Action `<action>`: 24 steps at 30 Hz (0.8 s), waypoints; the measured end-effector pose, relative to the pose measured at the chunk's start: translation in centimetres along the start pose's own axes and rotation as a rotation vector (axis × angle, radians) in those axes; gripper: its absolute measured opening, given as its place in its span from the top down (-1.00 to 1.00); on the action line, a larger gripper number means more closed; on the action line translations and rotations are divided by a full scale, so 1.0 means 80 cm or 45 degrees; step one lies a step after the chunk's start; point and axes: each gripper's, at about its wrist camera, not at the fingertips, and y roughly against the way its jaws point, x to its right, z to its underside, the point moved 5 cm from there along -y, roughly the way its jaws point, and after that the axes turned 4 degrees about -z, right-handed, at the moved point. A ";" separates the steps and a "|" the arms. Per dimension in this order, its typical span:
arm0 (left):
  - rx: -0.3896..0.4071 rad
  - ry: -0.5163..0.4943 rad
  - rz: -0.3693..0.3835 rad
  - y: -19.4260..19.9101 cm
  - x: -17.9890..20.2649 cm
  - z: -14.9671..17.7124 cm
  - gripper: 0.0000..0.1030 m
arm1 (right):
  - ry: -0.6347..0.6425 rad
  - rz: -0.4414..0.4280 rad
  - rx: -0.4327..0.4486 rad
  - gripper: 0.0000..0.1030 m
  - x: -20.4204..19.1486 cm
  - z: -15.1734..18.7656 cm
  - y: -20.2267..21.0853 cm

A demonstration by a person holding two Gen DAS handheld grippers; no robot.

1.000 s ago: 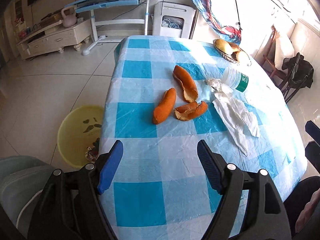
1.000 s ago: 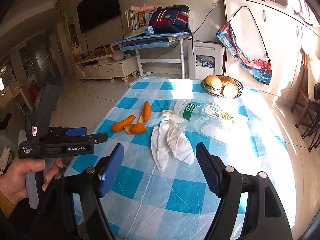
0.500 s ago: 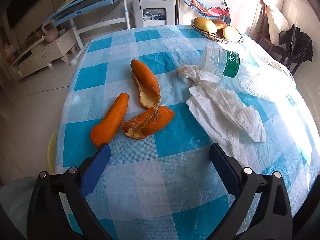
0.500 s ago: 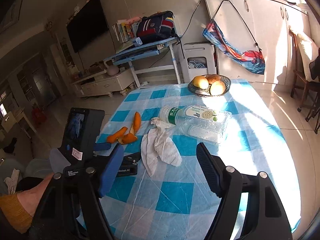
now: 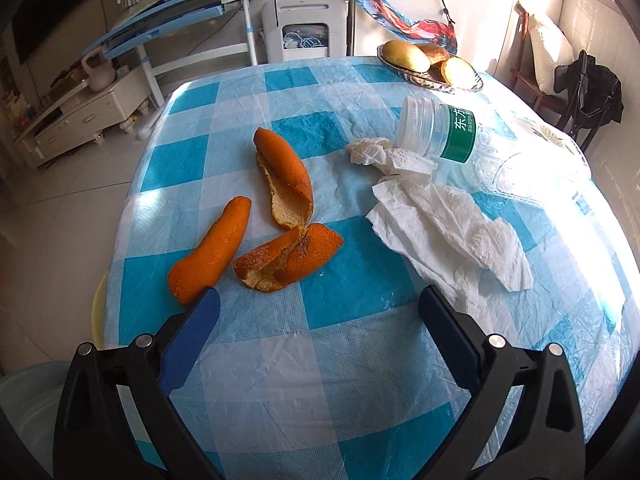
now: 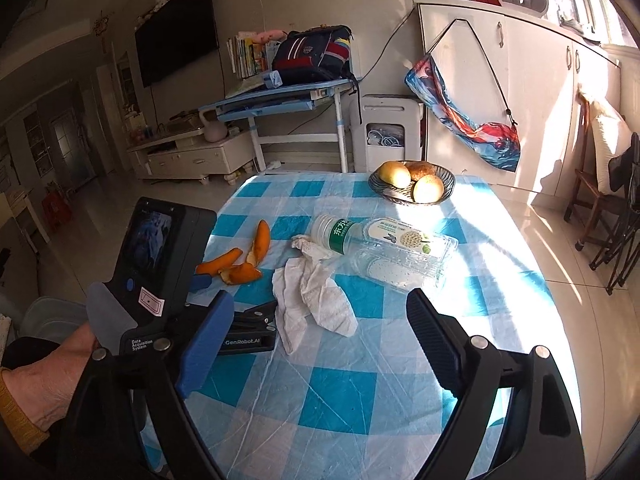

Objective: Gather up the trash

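Orange peels, left wrist view: three pieces of orange peel lie on the blue-and-white checked tablecloth at centre left of the frame.
Left gripper: jaws spread wide with nothing between them; they have just been opening. The blue left finger tip sits just beside the nearest peel.
Tissue: crumpled white paper tissue lies right of the peels, its upper end touching a fallen plastic bottle.
Fruit bowl: upper right, at the table's far edge.
Right wrist view, right gripper: jaws parted and empty, just been opening further, above the checked cloth at the bottom.
Left hand: lower left, grasping the other gripper's handle, which points toward the peels.
Trash: peels centre left, tissue centre, bottle and a clear plastic box beyond.
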 end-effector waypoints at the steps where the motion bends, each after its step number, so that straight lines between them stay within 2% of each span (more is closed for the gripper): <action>1: 0.000 0.001 0.001 0.000 0.000 0.001 -0.87 | 0.013 0.005 0.005 -0.67 -0.003 -0.001 0.001; 5: 0.000 0.000 0.000 0.000 0.000 0.000 -0.87 | 0.062 0.018 0.024 -0.71 -0.012 -0.002 0.007; 13: 0.000 0.000 0.000 0.000 0.000 0.000 -0.87 | 0.028 -0.017 0.059 -0.72 -0.011 -0.009 0.020; 17: 0.000 0.000 0.000 0.000 0.000 0.001 -0.87 | -0.060 -0.088 0.038 -0.74 -0.004 -0.006 0.016; 24: 0.000 0.000 0.000 0.000 0.000 0.001 -0.87 | -0.102 -0.098 -0.005 -0.74 -0.004 0.000 0.004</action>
